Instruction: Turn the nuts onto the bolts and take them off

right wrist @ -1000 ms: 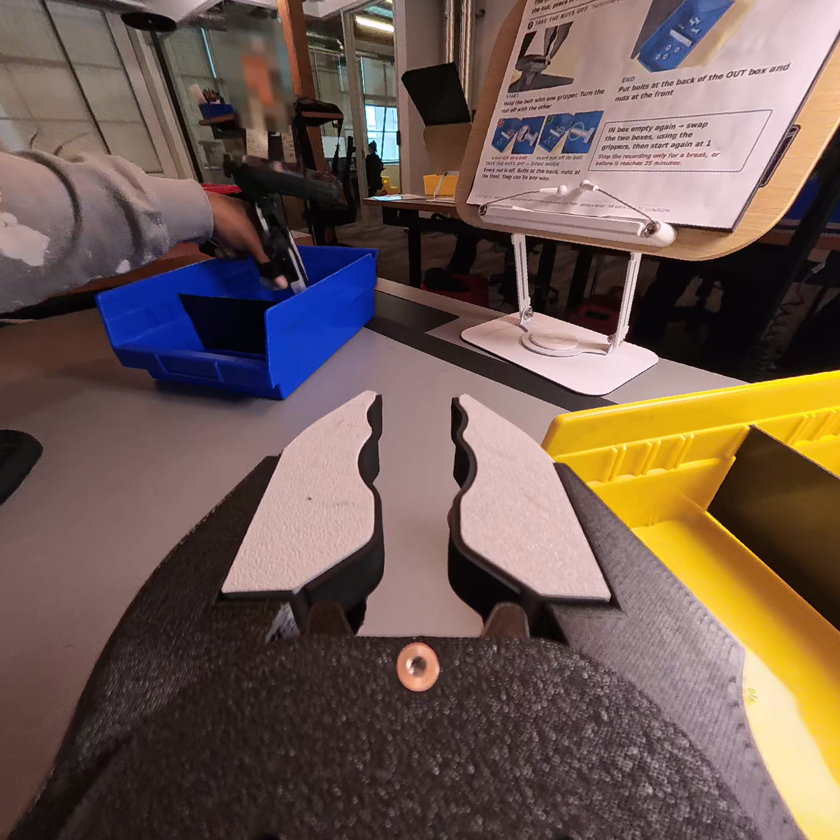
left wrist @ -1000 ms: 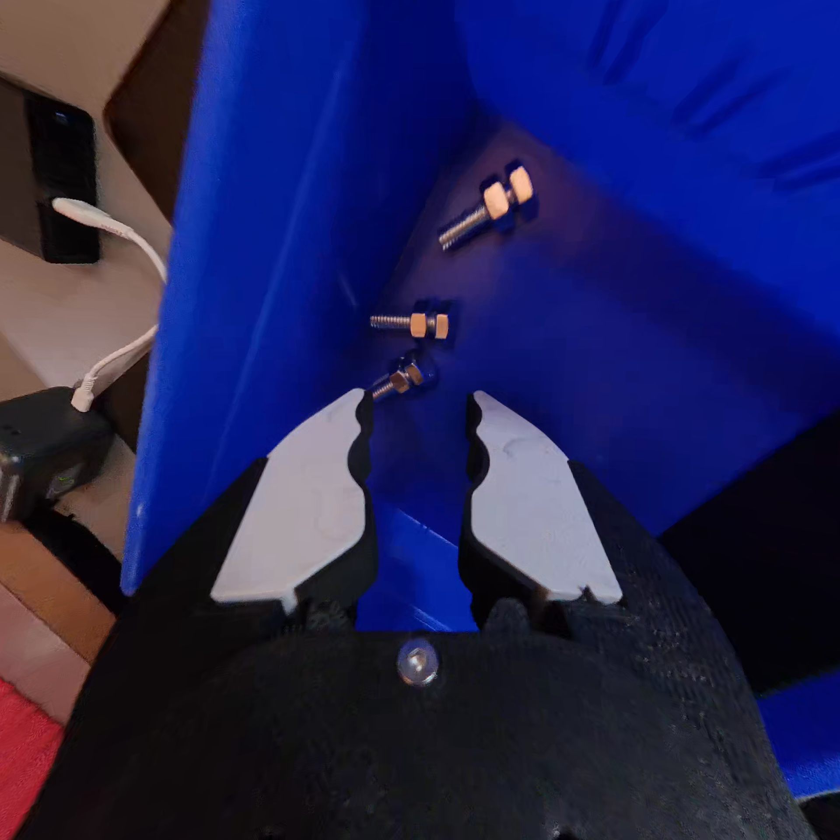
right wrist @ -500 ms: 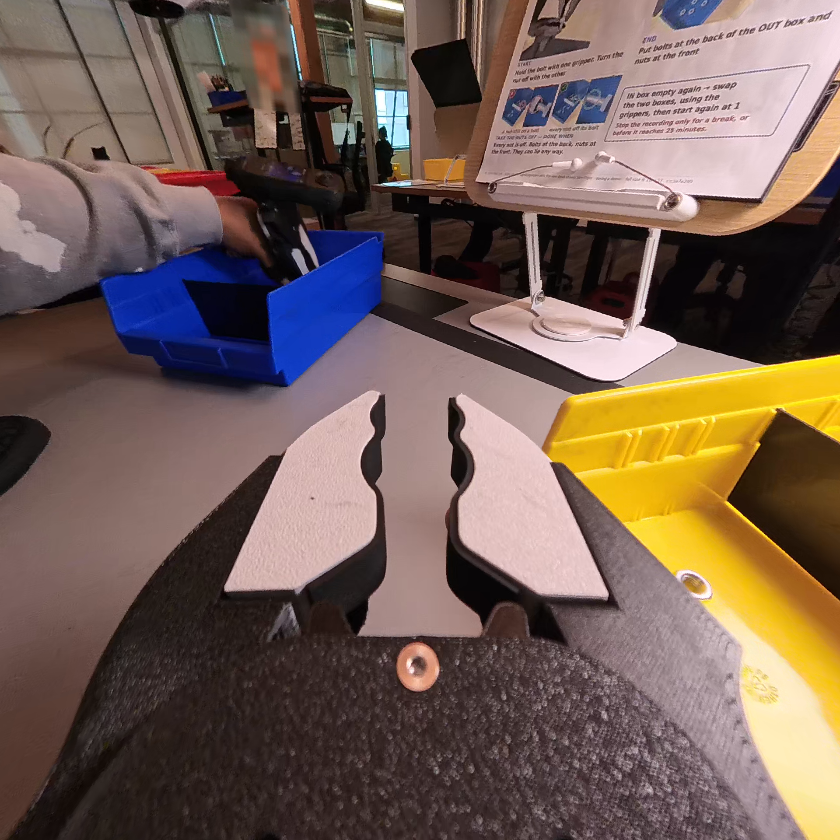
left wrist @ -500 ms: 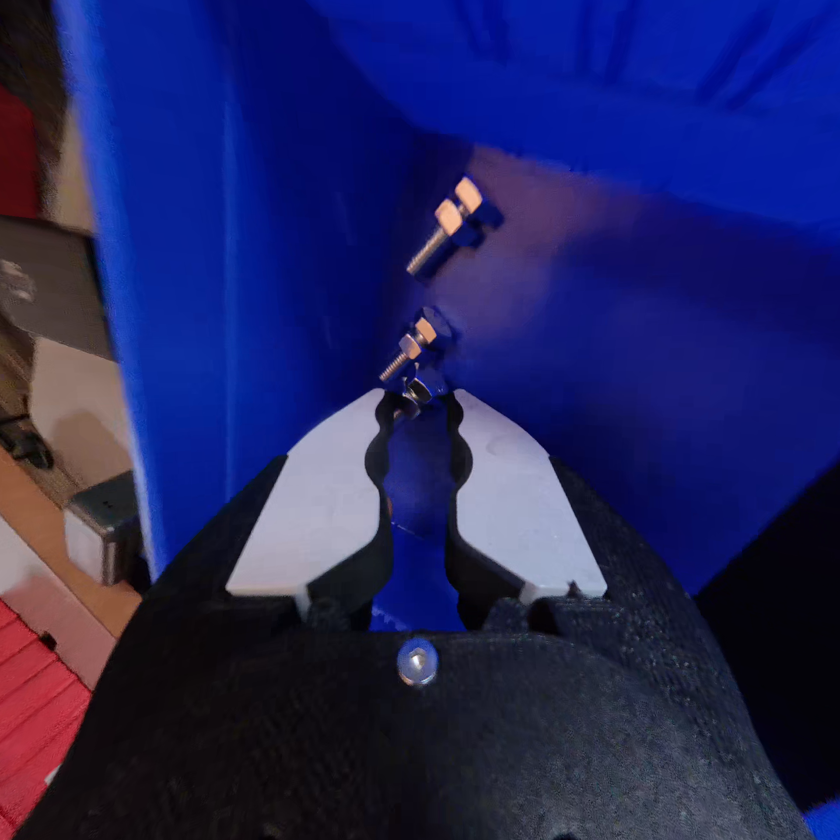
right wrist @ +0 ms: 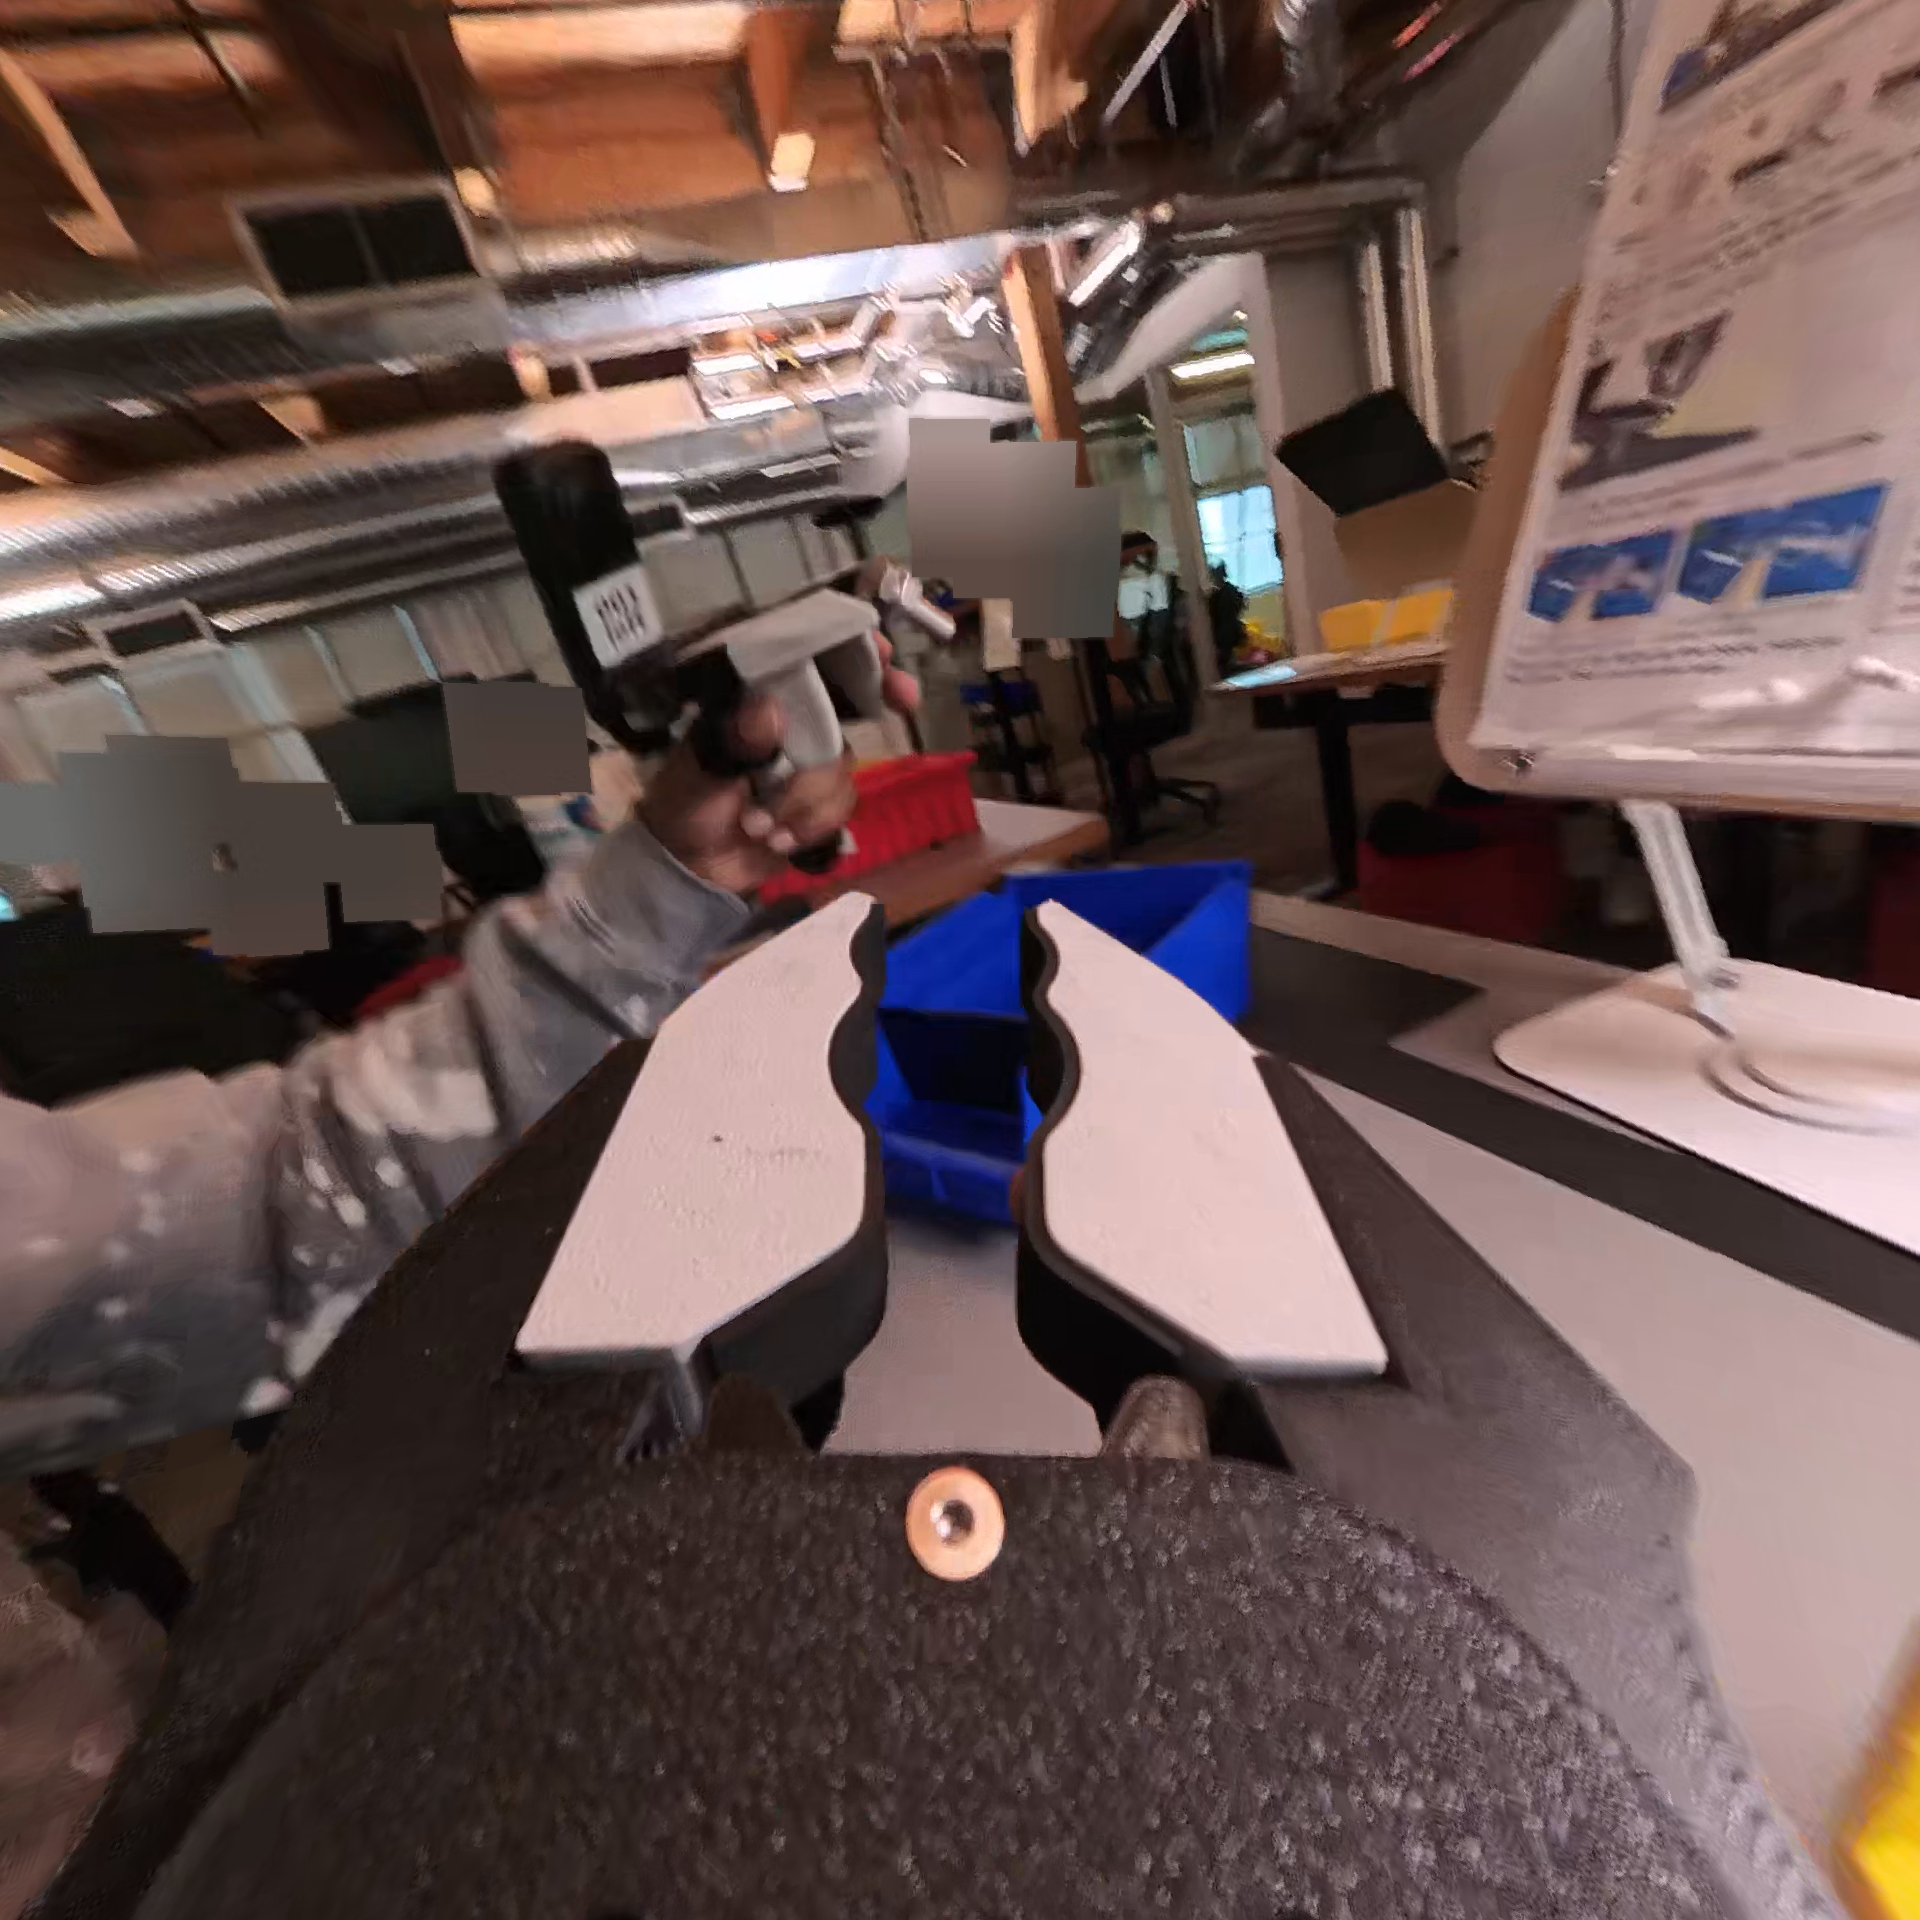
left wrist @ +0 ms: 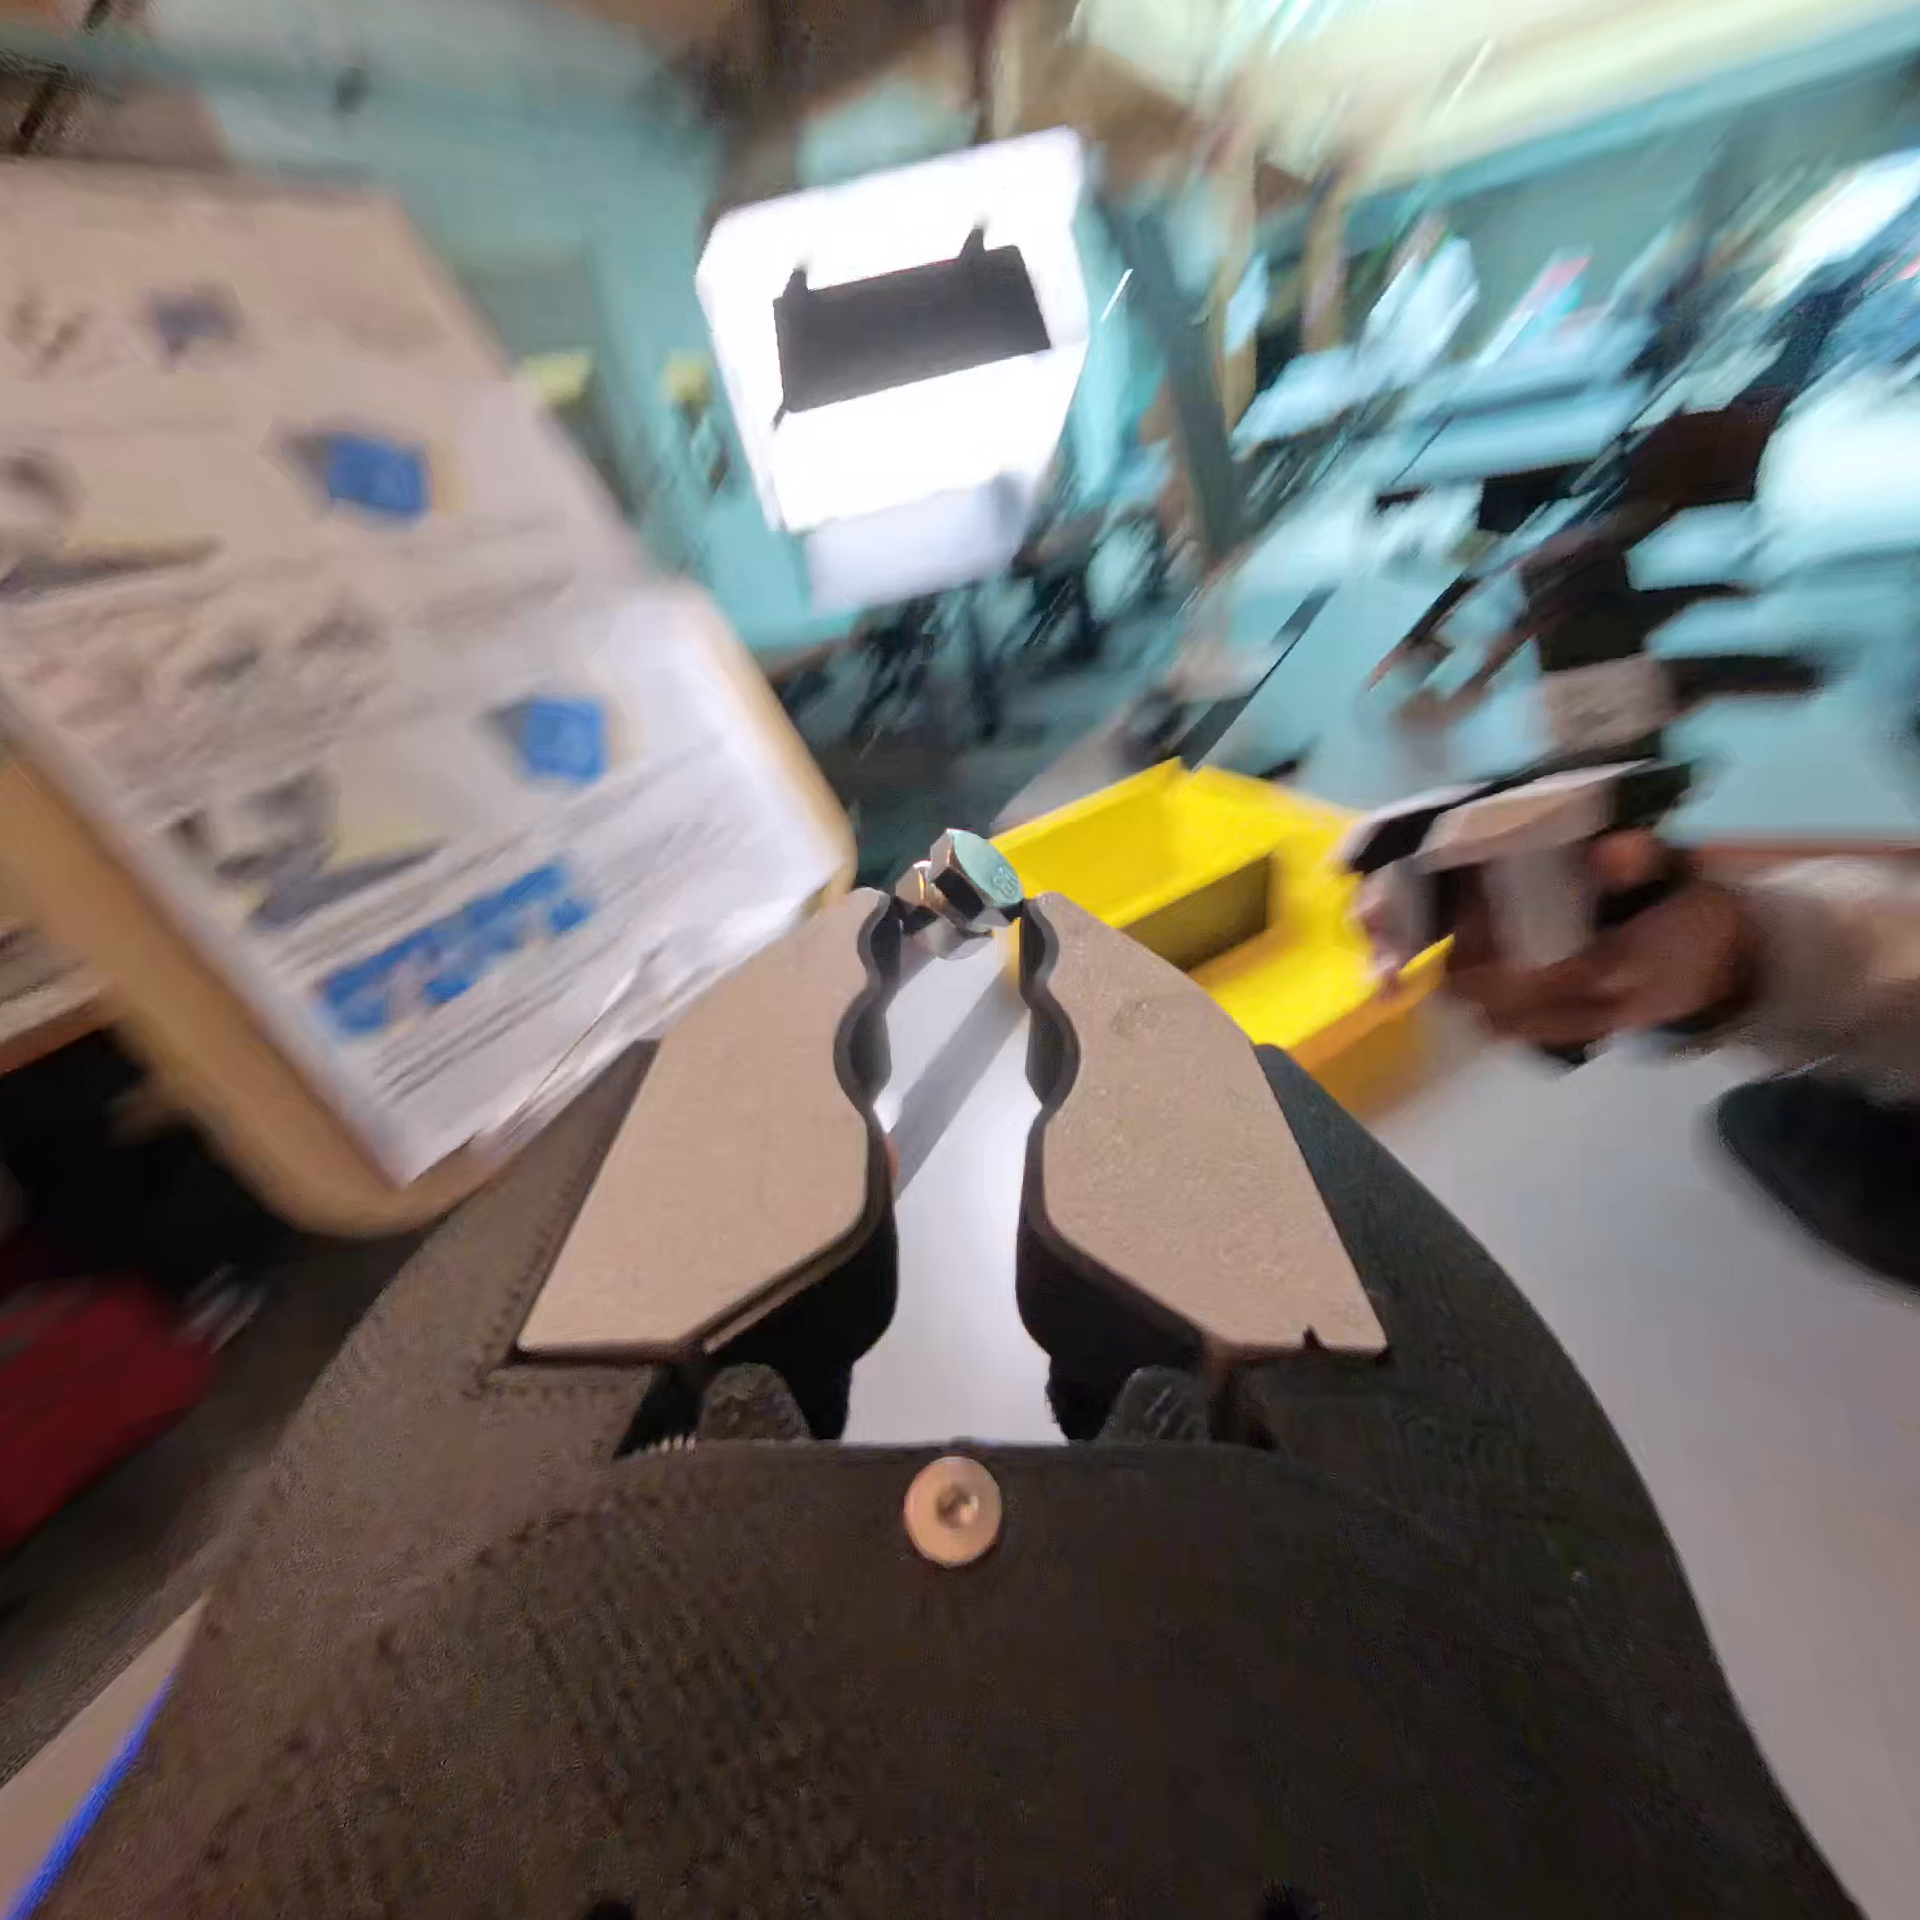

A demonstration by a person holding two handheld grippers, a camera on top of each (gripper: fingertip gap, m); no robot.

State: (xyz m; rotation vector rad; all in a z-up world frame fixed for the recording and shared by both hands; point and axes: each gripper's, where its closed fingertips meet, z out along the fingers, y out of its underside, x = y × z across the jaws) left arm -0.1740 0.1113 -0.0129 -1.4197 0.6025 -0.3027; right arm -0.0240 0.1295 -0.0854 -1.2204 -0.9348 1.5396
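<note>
The left claw is gripping a bolt at its very tips, a nut seemingly threaded just behind the bolt's head, held up in the air above the grey tabletop. Beyond those tips and a little to the right is sitting a yellow bin. The right claw is hanging released, nothing between its pads, with a blue bin lying just past its tips.

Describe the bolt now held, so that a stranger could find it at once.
Find the left gripper, the black tool with two grey fingers in the left wrist view. At their tips sits the bolt. It is the only shiny metal piece there, its hexagonal head before the yellow bin.
</note>
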